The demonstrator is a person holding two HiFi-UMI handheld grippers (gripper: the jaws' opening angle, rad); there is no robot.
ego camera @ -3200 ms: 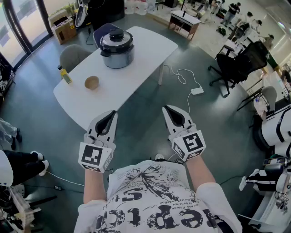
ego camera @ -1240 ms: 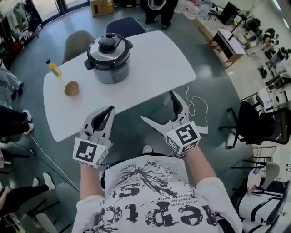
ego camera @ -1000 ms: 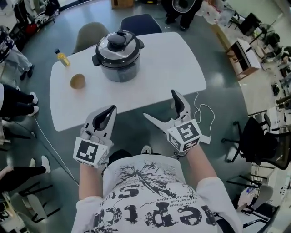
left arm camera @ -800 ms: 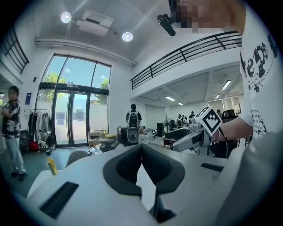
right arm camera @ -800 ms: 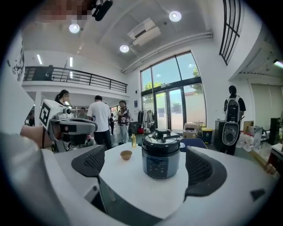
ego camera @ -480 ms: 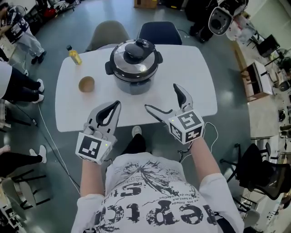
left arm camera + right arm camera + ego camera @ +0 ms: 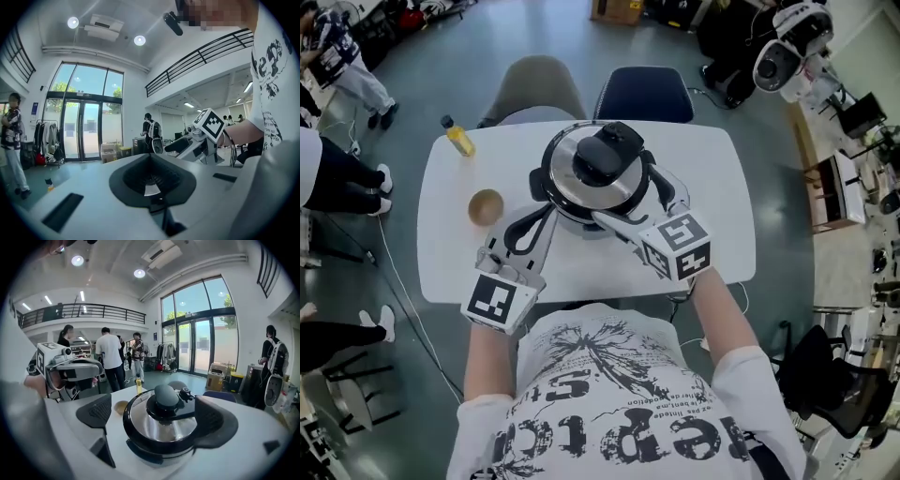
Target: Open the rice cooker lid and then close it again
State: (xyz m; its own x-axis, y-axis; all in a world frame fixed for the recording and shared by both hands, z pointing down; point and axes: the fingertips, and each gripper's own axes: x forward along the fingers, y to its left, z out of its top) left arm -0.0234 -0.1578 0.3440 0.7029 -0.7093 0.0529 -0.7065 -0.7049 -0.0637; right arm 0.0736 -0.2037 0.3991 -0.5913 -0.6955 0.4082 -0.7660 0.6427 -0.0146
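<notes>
Rice cooker (image 7: 598, 178) stands closed on the table (image 7: 712, 216), cup (image 7: 486, 206) and bottle (image 7: 457, 138) nearby.

a white table (image 7: 712, 206) stands on a grey-green floor (image 7: 412, 112), with a grey chair (image 7: 534, 84) and a dark blue chair (image 7: 642, 92) at its far side. tall glass doors and windows (image 7: 201, 333) fill one white wall, showing trees and daylight. round ceiling lights (image 7: 139, 273) glow near an air vent (image 7: 161, 251). a railed balcony (image 7: 93, 312) runs along the upper level.
</notes>
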